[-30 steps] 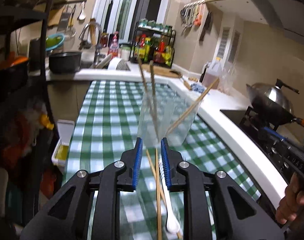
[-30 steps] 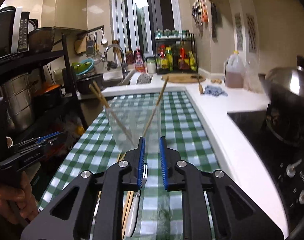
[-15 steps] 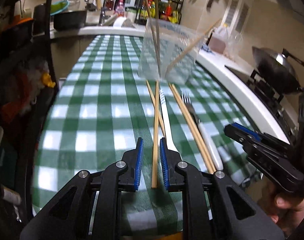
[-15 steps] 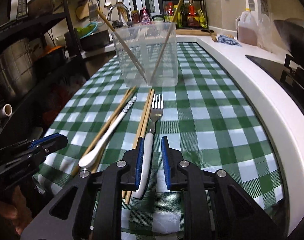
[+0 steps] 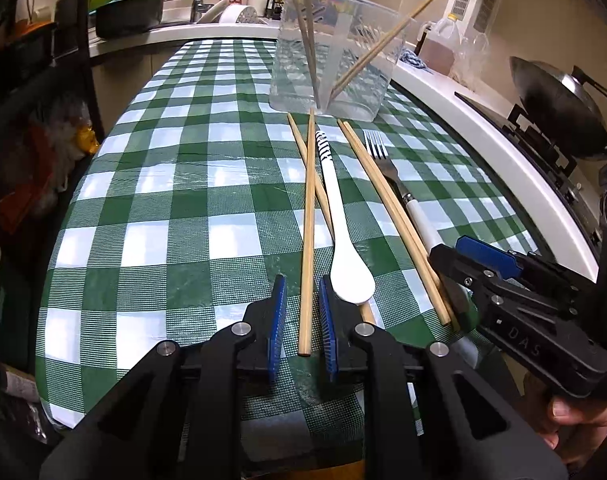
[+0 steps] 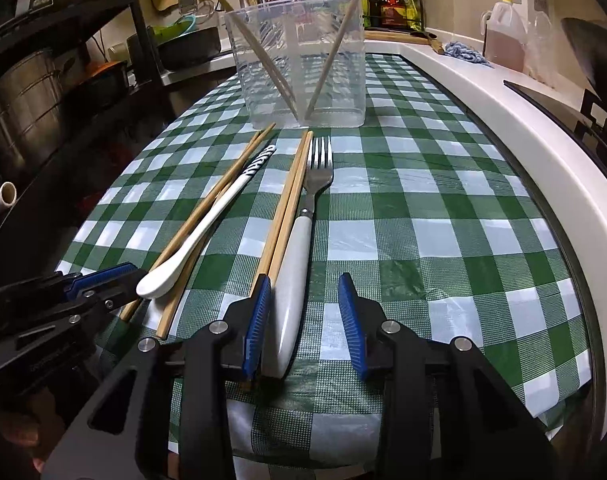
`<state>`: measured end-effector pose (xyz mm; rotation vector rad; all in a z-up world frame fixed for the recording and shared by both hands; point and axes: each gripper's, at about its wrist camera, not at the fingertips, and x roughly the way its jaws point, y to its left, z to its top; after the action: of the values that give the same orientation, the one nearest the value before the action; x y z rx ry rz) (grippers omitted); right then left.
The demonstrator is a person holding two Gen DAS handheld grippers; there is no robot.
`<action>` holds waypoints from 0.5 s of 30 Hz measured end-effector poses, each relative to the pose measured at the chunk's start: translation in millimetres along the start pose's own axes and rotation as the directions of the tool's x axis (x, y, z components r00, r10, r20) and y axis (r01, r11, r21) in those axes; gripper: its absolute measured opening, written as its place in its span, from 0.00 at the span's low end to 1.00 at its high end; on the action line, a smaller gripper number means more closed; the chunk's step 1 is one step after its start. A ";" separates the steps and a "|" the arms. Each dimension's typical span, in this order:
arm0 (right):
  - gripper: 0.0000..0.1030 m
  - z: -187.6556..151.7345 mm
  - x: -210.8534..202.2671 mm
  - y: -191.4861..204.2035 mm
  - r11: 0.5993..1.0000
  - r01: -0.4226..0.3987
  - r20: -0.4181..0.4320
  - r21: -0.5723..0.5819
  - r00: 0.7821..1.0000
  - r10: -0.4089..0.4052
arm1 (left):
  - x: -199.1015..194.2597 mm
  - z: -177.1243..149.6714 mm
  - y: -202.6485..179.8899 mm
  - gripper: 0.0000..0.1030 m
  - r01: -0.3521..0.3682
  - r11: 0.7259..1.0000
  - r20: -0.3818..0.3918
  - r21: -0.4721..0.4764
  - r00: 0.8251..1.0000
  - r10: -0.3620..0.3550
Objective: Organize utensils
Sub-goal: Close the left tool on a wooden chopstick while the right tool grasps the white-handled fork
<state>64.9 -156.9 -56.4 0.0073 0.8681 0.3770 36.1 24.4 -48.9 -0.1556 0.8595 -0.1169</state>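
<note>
Currently, the left claw (image 5: 302, 312) sits low at the near edge of the counter covered in green-and-white checked cloth (image 5: 175, 184). Its blue-padded jaws are parted, one on each side of the near end of a single light wooden chopstick (image 5: 308, 232); a gap shows on both sides, no contact seen. That chopstick crosses over a second wooden chopstick (image 5: 299, 142) lying beneath it.

Just right of the crossed pair lies a white long-handled spoon with black lettering on the handle (image 5: 337, 216), bowl toward the near edge, touching the left claw's right finger.

Right claw (image 6: 305, 312): jaws spread wide around the white handle of a steel-tined fork (image 6: 303, 240). The handle lies against the left blue pad; the right pad stands clear of it. Not gripping.

A parallel pair of wooden chopsticks (image 6: 287, 204) lies just left of the fork, touching along its handle; their near ends reach the right claw's left finger.

All loose utensils point toward the far edge, at a clear plastic square-sided container (image 6: 299, 56) standing upright on the cloth. Inside it, three chopsticks (image 6: 331, 48) lean against the walls: two left, one right.

Along the right edge of the counter: white ledge (image 6: 503, 120), then a dark wok on the stove (image 5: 555, 96).
</note>
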 end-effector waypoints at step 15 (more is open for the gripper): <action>0.17 3.8 -2.9 -26.5 0.998 0.031 0.017 0.060 0.999 -0.032 | 1.1 2.2 -6.6 0.09 -0.044 0.998 0.014 0.050 0.999 0.043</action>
<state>74.5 -182.0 -55.9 0.0524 0.8607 0.3207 38.3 17.9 -47.1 -0.0901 0.8454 -0.0964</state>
